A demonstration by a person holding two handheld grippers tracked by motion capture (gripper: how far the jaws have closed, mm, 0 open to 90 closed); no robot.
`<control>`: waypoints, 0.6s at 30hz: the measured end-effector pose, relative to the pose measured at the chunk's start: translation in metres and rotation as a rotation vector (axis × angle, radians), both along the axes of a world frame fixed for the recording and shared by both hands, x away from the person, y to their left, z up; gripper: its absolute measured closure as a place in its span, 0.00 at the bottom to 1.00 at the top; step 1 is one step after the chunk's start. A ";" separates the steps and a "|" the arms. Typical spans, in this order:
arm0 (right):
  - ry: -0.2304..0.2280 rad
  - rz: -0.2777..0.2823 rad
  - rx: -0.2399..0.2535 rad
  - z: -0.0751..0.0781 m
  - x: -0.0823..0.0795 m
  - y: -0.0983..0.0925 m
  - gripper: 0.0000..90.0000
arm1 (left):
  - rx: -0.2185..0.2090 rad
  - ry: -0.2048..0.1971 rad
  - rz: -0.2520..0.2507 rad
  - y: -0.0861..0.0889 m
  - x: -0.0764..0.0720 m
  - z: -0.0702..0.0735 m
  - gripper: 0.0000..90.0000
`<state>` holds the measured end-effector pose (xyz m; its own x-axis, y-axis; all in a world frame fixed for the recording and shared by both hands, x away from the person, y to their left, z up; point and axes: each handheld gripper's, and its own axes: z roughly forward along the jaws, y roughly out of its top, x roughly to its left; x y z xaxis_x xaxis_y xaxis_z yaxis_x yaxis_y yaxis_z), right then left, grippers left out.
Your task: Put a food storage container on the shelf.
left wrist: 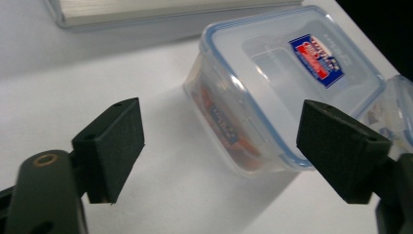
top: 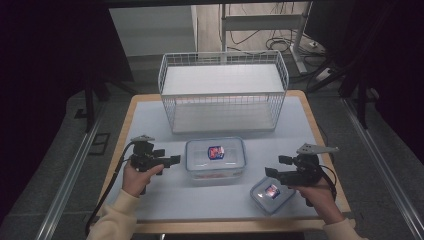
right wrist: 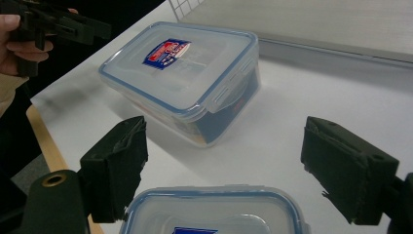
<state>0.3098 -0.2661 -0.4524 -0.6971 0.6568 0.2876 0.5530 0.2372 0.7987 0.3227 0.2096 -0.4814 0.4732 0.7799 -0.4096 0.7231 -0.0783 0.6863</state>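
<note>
**Both claws spread, two lidded boxes waiting in front of the basket**

From the high view I see the big box (top: 215,160) sitting mid-table just in front of the wire basket (top: 223,91), and the small box (top: 272,194) nearer me on the right. My left gripper (top: 172,160) hovers just left of the big box, my right gripper (top: 270,172) just above the small one; neither is holding anything.

In the left gripper view the jaws stand wide apart with nothing between them; the big box (left wrist: 287,87) lies ahead, off to the right. I judge I should swing right so its short end sits squarely between the pads before closing.

In the right gripper view the jaws are equally spread, the small box (right wrist: 214,212) directly below them. I'd lower straight down, straddle the lid's edges evenly and pinch low on the walls so it doesn't tip.
</note>
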 end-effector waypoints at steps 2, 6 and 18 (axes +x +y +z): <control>0.003 0.002 0.004 0.001 0.000 0.000 0.19 | -0.013 -0.004 -0.005 0.000 -0.001 0.002 0.16; 0.030 0.005 0.024 0.001 0.004 0.003 0.19 | -0.041 -0.003 -0.008 0.002 -0.002 0.005 0.15; 0.155 0.061 0.044 0.007 0.042 0.037 0.18 | -0.096 0.109 -0.072 -0.022 0.021 -0.009 0.13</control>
